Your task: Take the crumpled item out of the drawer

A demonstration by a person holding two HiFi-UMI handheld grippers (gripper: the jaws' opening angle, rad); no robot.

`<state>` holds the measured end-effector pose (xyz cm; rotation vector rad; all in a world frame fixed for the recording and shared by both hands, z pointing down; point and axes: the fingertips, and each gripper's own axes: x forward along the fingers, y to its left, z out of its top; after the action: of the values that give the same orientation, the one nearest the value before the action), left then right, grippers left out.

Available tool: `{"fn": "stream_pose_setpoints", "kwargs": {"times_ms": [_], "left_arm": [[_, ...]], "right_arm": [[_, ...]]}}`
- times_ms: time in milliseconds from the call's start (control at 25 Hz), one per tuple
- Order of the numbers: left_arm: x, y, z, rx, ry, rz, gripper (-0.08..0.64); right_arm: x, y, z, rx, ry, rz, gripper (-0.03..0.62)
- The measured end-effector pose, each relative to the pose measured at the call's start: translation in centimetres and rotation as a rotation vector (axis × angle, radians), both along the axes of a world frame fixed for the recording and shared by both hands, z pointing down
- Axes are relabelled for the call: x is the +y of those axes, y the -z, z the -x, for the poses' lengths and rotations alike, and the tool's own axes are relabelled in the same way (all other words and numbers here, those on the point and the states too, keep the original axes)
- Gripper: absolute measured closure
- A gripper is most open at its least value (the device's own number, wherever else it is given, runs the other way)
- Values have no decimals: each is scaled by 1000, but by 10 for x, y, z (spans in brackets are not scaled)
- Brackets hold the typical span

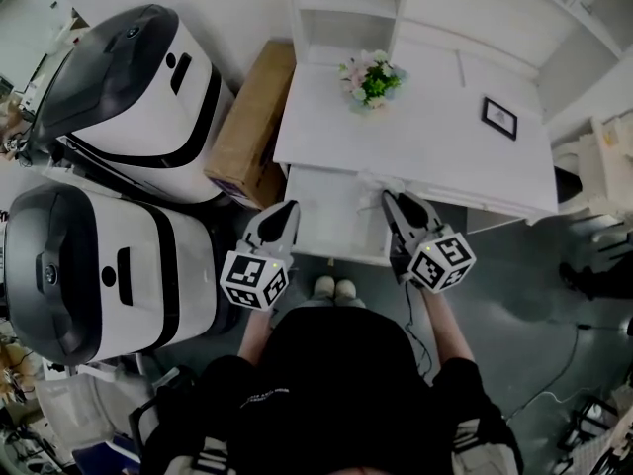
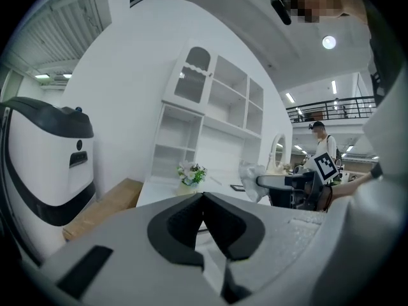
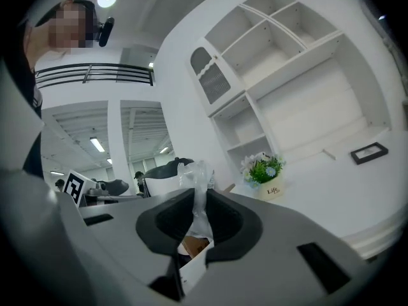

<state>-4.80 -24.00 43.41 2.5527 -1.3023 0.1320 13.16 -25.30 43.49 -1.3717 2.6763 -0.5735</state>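
The crumpled item is a wad of clear plastic (image 1: pixel 373 180); my right gripper (image 1: pixel 390 200) is shut on it above the right side of the open white drawer (image 1: pixel 331 228). In the right gripper view the plastic (image 3: pixel 195 174) sticks up from between the closed pads of the right gripper (image 3: pixel 196 199). My left gripper (image 1: pixel 286 209) hovers at the drawer's left edge. Seen in its own view, the left gripper (image 2: pixel 203 197) is shut with nothing between its pads. That view also catches the right gripper (image 2: pixel 290 182) with the plastic (image 2: pixel 252 171) at its tip.
The drawer belongs to a white desk (image 1: pixel 435 151) with a flower pot (image 1: pixel 369 79), a small picture frame (image 1: pixel 499 118) and shelves behind. A cardboard box (image 1: pixel 252 127) leans at its left. Two white-and-black machines (image 1: pixel 138 97) (image 1: pixel 94 265) stand further left.
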Motion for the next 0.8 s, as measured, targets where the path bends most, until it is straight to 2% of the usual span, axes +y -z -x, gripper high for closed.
{"fn": "stream_pose_setpoints", "kwargs": {"times_ms": [400,800], "left_arm": [[-7,37,11,19,42,-91,563],[-10,57,33,-18,98,-155,562]], "right_arm": [[3,41,-17,16,-73,-126,551],[-1,70,-21,88,-131,-243,552]]}}
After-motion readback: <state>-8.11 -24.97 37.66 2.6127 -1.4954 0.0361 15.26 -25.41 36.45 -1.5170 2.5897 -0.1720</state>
